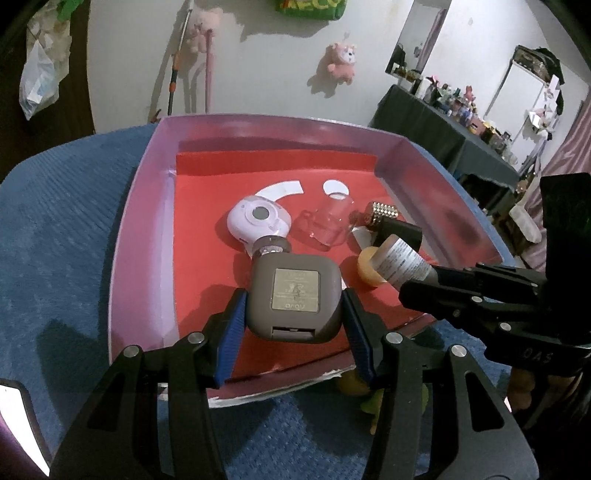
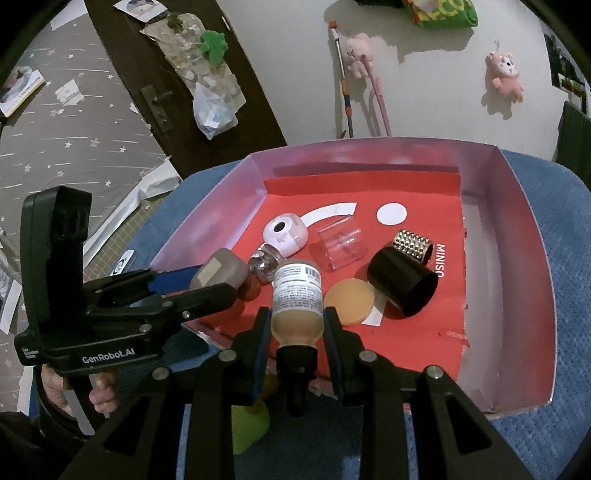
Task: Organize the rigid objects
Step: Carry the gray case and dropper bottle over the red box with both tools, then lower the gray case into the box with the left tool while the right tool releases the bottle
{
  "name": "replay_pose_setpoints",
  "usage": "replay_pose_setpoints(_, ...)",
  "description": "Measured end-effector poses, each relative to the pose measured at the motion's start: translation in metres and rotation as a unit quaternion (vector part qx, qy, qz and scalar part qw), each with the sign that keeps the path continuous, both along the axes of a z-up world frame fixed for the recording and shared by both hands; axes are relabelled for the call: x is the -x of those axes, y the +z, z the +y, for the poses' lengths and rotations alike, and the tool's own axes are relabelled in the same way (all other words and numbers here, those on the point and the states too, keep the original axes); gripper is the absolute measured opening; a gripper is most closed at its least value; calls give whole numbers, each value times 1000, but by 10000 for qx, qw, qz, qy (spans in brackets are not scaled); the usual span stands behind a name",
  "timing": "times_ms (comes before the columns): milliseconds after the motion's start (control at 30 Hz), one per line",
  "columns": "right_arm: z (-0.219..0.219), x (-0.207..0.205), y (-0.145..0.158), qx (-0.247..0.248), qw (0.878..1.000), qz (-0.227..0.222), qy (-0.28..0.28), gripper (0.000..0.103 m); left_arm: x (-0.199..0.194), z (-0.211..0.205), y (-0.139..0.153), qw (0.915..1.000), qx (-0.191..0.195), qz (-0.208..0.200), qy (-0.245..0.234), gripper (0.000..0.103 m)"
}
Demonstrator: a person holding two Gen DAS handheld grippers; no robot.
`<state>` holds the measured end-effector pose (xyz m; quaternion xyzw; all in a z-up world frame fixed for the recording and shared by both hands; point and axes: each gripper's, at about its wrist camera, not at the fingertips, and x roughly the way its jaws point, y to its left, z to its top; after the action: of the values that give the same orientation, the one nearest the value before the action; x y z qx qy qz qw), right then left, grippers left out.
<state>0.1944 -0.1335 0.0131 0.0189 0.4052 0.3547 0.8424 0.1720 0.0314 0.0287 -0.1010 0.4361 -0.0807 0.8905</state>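
Taupe square bottle (image 1: 293, 295) clamped in left hand-held gripper (image 1: 293, 314); labelled foundation bottle (image 2: 297, 302) in right (image 2: 297, 325).

A white wall (image 1: 277, 74) is running behind the scene, and two pink plush toys (image 1: 343, 61) are hanging on it beside a green bag (image 1: 312, 7). A dark wooden door (image 2: 184, 85) is standing at the left, with a plastic bag (image 2: 212, 110) hanging on it. A dark-draped table (image 1: 436, 125) crowded with small bottles is sitting along the right. A mirror (image 1: 417, 40) is leaning above it. A grey star-patterned sheet (image 2: 74, 140) is lying beyond the door. A blue textured cloth (image 1: 74, 229) is covering the work surface.
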Motion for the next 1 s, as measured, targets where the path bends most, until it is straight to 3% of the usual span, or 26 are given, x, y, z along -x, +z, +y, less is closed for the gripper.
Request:
replay_pose_setpoints(400, 6, -19, -14, 174, 9994, 257, -117, 30, -14, -3, -5, 9996, -98, 193, -154, 49)
replay_pose_setpoints(567, -1, -22, -13, 218, 9992, 231, -230, 30, -11, -7, 2, 9986, 274, 136, -435, 49)
replay_pose_setpoints(800, 0, -20, -15, 102, 9989, 449, 35, 30, -12, -13, -3, 9976, 286, 209, -597, 49)
replay_pose_setpoints(933, 6, -22, -17, -91, 9971, 721, 226, 30, -11, -6, -2, 9935, 803, 350, -729, 49)
replay_pose_setpoints(1000, 9, -24, -18, -78, 9969, 750, 232, 30, -9, -6, 0, 9947, 659, 302, -726, 49)
